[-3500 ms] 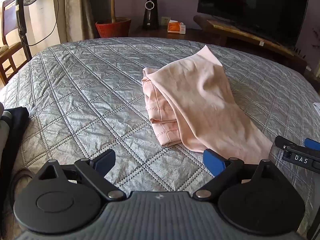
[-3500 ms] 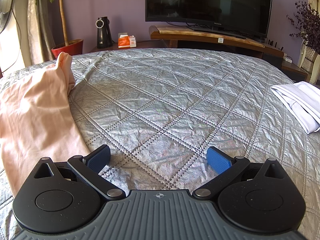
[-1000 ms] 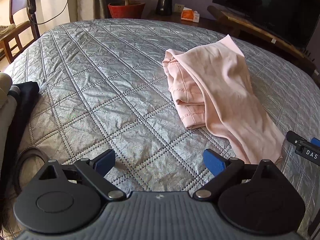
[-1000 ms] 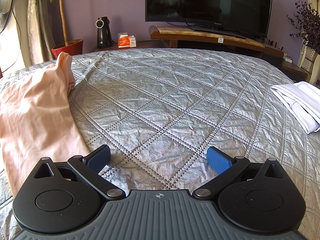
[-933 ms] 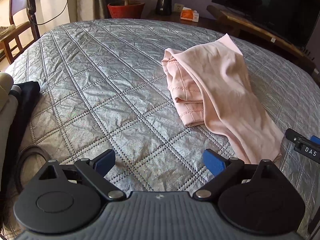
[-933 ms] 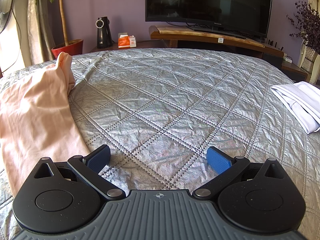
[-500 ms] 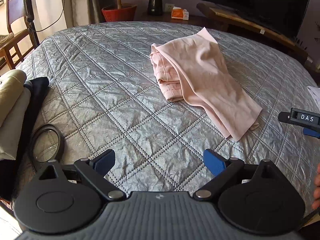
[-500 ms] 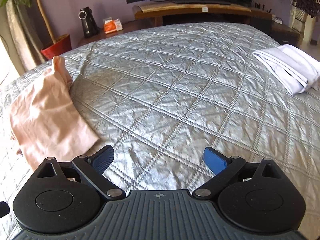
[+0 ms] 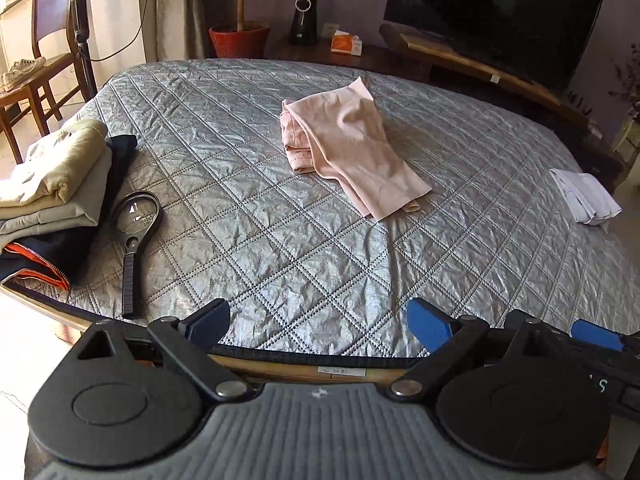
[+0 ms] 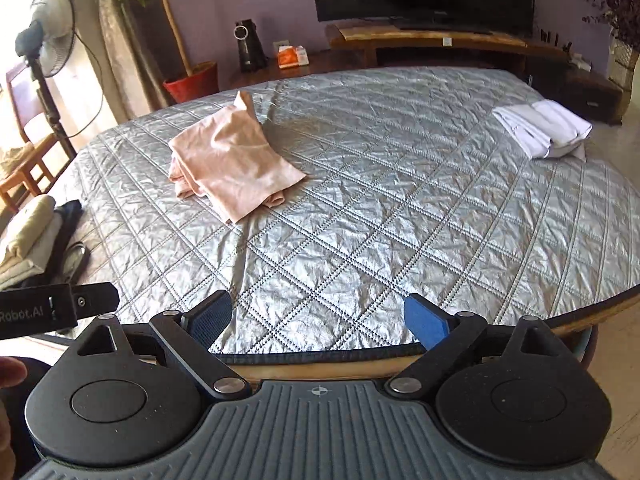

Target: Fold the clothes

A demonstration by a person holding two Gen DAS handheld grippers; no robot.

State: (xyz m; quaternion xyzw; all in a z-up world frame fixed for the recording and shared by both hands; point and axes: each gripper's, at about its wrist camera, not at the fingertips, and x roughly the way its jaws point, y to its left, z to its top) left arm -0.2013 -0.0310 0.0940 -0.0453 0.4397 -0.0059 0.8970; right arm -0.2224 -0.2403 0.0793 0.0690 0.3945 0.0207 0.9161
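We find the pink garment point(image 9: 348, 144) folded on the quilted bed point(image 9: 280, 248), its long axis running diagonally from the television point(image 9: 492, 12) end toward the near edge, layered hems showing. Left gripper point(image 9: 318, 322) and right gripper point(image 10: 318, 320) stand wide apart, empty, at the near edge.
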